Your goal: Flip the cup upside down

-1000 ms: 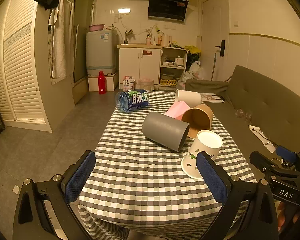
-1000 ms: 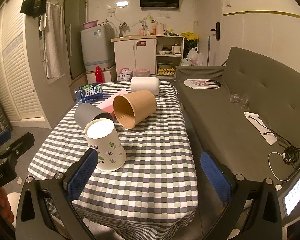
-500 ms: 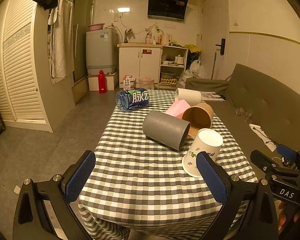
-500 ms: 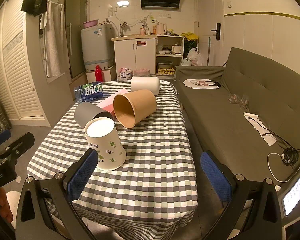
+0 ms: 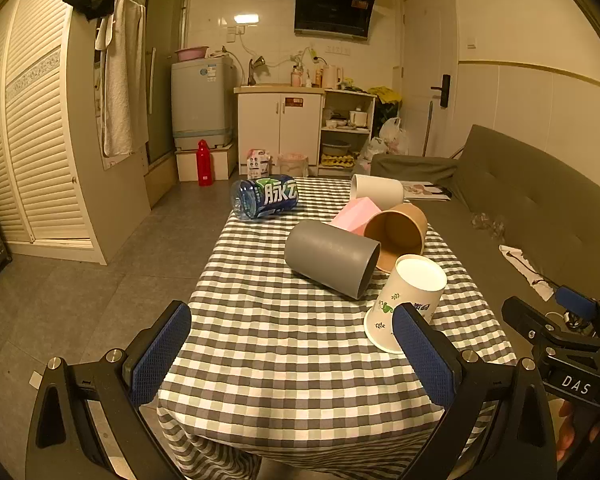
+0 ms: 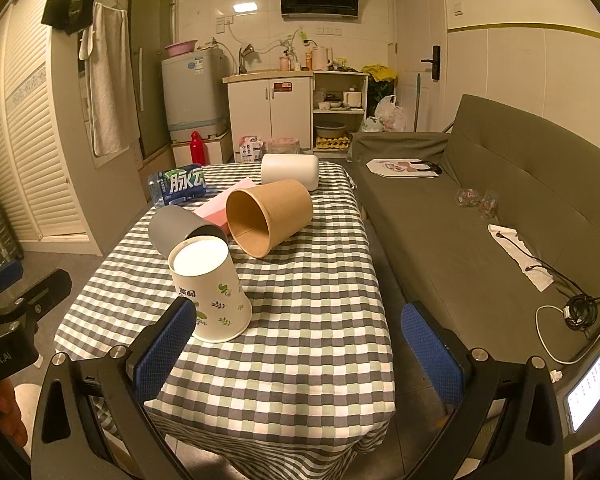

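A white paper cup with green leaf print (image 5: 406, 296) (image 6: 208, 288) stands upside down, wide rim on the checked tablecloth, near the front of the table. My left gripper (image 5: 290, 354) is open and empty, low at the table's front edge, the cup just beyond its right finger. My right gripper (image 6: 296, 344) is open and empty, the cup just beyond its left finger. A grey cup (image 5: 332, 258) (image 6: 180, 230), a brown paper cup (image 5: 398, 234) (image 6: 268, 216) and a white cup (image 5: 378, 190) (image 6: 290, 170) lie on their sides.
A blue water bottle (image 5: 266, 200) (image 6: 178, 186) lies at the table's far left. A pink box (image 5: 354, 216) sits between the cups. A grey sofa (image 6: 500, 216) runs along the right. The checked table (image 5: 284, 344) has floor to its left.
Both grippers have drawn back very slightly from the table. The cups have not moved.
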The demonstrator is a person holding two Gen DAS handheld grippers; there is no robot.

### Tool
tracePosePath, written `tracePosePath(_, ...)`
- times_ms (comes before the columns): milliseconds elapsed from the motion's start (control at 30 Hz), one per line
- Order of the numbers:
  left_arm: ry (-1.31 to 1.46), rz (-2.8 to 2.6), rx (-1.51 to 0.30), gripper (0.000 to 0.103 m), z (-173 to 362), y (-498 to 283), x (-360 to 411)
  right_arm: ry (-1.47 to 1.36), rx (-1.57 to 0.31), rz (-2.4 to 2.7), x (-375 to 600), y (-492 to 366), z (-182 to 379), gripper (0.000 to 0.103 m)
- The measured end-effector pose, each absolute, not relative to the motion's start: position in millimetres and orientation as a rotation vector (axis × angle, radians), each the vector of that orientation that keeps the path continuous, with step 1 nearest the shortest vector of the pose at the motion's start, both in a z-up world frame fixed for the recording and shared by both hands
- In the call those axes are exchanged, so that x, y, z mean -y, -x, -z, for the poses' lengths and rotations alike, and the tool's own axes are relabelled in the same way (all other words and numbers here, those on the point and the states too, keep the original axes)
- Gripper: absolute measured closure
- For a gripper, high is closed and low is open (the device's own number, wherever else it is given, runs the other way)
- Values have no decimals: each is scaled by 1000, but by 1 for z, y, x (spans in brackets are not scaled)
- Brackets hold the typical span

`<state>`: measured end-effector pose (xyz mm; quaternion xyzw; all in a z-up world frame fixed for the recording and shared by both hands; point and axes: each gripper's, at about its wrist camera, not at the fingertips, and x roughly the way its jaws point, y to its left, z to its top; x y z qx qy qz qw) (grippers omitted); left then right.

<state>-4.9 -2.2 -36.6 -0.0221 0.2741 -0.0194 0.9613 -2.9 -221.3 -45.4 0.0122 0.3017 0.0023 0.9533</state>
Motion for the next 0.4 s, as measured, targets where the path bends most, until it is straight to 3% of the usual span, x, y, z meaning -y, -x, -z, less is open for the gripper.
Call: tracePosePath(400, 37, 44, -564, 0, 44, 6, 1, -21, -622, -5, 223, 2, 45, 0)
